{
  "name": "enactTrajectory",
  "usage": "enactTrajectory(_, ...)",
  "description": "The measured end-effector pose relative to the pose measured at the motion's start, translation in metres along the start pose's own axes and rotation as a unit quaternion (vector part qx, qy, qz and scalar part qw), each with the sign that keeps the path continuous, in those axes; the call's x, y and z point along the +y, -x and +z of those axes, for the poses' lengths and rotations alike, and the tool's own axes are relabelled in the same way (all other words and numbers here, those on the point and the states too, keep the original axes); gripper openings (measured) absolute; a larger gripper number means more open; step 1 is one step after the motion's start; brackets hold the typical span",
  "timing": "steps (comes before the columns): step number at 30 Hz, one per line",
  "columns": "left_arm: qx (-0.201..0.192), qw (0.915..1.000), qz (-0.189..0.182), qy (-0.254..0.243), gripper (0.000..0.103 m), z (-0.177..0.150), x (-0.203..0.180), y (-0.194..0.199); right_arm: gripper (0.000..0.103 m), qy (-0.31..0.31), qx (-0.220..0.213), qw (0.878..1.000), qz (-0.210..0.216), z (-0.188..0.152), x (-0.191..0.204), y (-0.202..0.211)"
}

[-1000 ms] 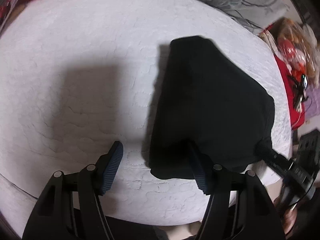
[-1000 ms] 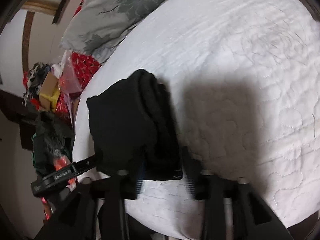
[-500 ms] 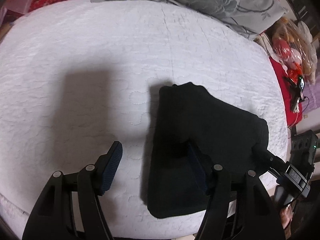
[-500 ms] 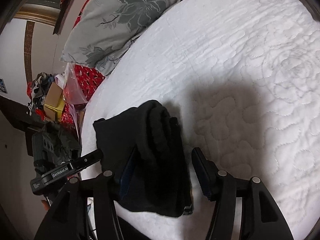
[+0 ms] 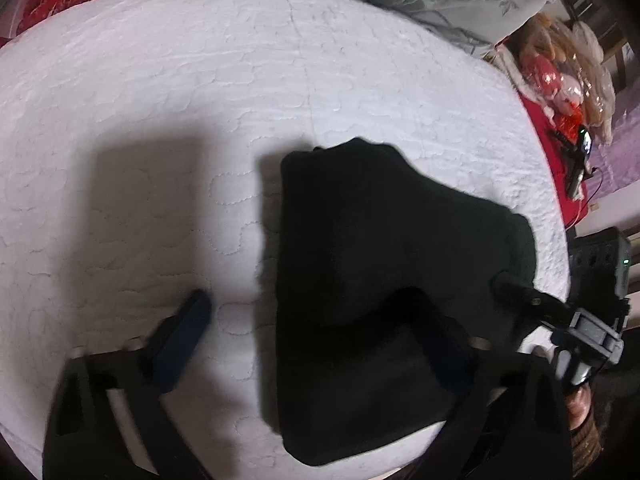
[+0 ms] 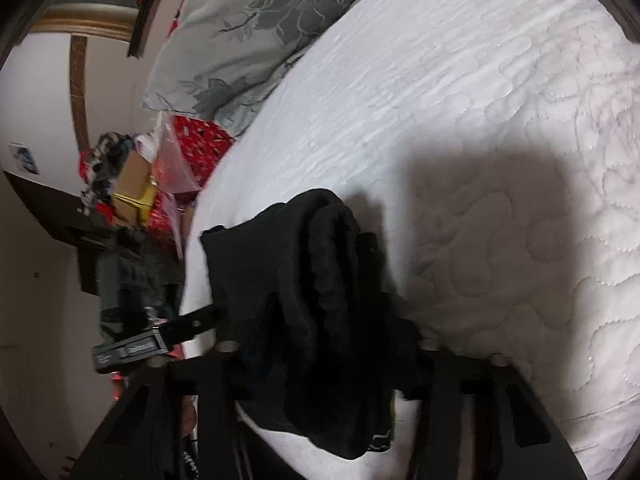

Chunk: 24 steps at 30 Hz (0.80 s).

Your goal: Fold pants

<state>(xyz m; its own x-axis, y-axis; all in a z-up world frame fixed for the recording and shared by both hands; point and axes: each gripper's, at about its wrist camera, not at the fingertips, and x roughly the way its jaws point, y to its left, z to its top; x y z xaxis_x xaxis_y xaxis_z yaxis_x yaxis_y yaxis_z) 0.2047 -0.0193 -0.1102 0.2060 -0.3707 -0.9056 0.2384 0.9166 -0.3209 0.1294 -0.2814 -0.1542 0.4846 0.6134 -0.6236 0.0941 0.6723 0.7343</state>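
1. Black fleecy pants (image 5: 360, 280), folded thick, lie on white quilted bed (image 5: 160, 120); left gripper (image 5: 320, 328) jaws wide, unclenched, one finger on cloth.
2. Right gripper (image 6: 328, 344) just closing, bundle between fingers; actual grip unclear.

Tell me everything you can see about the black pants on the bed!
The black pants are soft, thick, plain dark fabric, folded into a chunky bundle of rolled layers. They lie near the edge of the white quilted bedspread. The right hand-held gripper has just been closing, and its fingers now sit on either side of the bundle's near end. The left hand-held gripper stands wide, with one finger hidden by the cloth and the other over bare bedspread.
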Motion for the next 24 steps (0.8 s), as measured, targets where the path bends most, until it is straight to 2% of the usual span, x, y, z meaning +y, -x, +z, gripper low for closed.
enactTrajectory(1, 0.001, 0.9998, -0.019, 0.002, 0.061, -0.001, -0.001, 0.003, 0.036, -0.001, -0.001, 1.0, 0.0, -0.001, 0.0, 0.001)
enactTrajectory(2, 0.008, 0.999, -0.044, 0.009, 0.038, -0.004, -0.001, 0.006, 0.035, -0.001, -0.001, 1.0, -0.003, -0.003, 0.002, 0.003)
enactTrajectory(5, -0.005, 0.9988, -0.043, 0.021, 0.026, -0.01, -0.002, 0.016, 0.031, 0.004, -0.005, 1.0, -0.015, -0.006, 0.01, 0.008)
enactTrajectory(11, -0.013, 0.9945, -0.091, 0.05, 0.023, -0.024, 0.007, 0.035, 0.03, 0.02, 0.003, 1.0, -0.012, -0.015, 0.023, 0.02)
enactTrajectory(18, -0.011, 0.9941, -0.081, 0.071, 0.022, -0.024, 0.018, 0.034, 0.03, 0.029, 0.005, 0.999, -0.02, -0.01, 0.04, 0.012)
enactTrajectory(24, -0.049, 0.9912, -0.077, 0.096, 0.022, 0.012, 0.035, 0.06, 0.03, 0.038, -0.008, 0.999, 0.001, 0.019, 0.069, -0.003)
